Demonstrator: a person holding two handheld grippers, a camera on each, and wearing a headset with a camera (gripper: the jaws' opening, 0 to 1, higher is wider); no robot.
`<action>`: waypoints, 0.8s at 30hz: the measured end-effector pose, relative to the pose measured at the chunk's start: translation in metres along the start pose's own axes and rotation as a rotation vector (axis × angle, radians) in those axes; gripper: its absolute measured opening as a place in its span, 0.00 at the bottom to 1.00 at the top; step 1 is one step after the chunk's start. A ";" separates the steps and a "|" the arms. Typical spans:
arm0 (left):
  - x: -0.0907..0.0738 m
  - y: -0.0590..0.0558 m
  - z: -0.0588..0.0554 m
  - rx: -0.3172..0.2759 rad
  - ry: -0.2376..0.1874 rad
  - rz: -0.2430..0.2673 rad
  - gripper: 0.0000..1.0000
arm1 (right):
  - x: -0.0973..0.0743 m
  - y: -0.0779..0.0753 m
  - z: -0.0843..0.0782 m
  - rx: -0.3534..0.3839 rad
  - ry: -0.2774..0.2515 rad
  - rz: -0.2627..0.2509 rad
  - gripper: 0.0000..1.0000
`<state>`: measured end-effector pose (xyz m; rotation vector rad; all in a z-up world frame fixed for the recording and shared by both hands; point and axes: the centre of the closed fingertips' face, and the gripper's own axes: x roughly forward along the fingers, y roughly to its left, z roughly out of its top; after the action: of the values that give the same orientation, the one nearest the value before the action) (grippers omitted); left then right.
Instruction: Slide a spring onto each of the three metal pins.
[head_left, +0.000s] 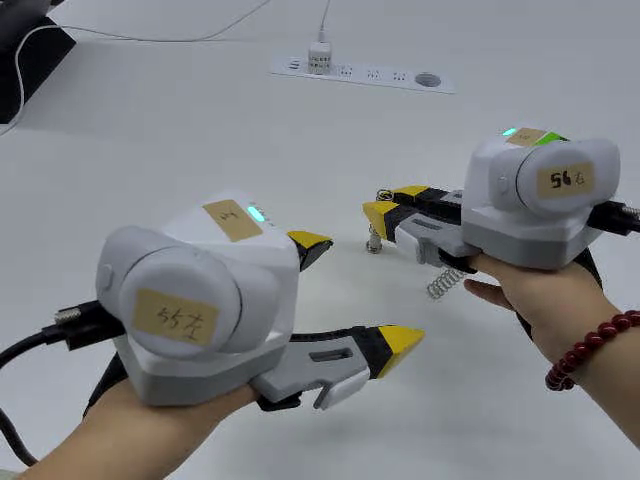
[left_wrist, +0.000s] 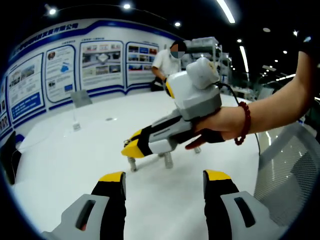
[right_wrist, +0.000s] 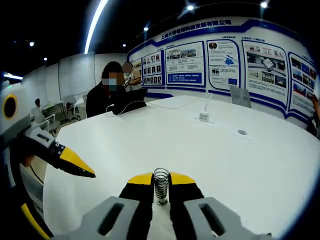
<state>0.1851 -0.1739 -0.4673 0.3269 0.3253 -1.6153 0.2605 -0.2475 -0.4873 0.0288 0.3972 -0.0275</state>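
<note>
Right gripper clamps an upright silvery coiled-wire spring; the left gripper view adds short steel pins under that gripper; left gripper gapes.

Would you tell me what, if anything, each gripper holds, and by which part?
The right gripper pinches a spring by its lower coils, upper coils free above the tips. The left gripper is open, holding nothing.
</note>
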 end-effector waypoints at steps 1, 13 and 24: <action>0.000 0.000 0.000 0.003 0.001 0.000 0.64 | 0.001 0.000 -0.001 0.000 0.003 0.001 0.12; 0.000 -0.001 -0.001 0.004 0.004 -0.005 0.63 | 0.006 -0.002 -0.015 0.019 0.049 -0.004 0.12; 0.000 -0.002 -0.002 0.010 0.010 -0.007 0.63 | 0.007 -0.002 -0.026 0.019 0.086 -0.008 0.13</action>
<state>0.1830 -0.1734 -0.4693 0.3418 0.3270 -1.6232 0.2571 -0.2484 -0.5145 0.0476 0.4827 -0.0385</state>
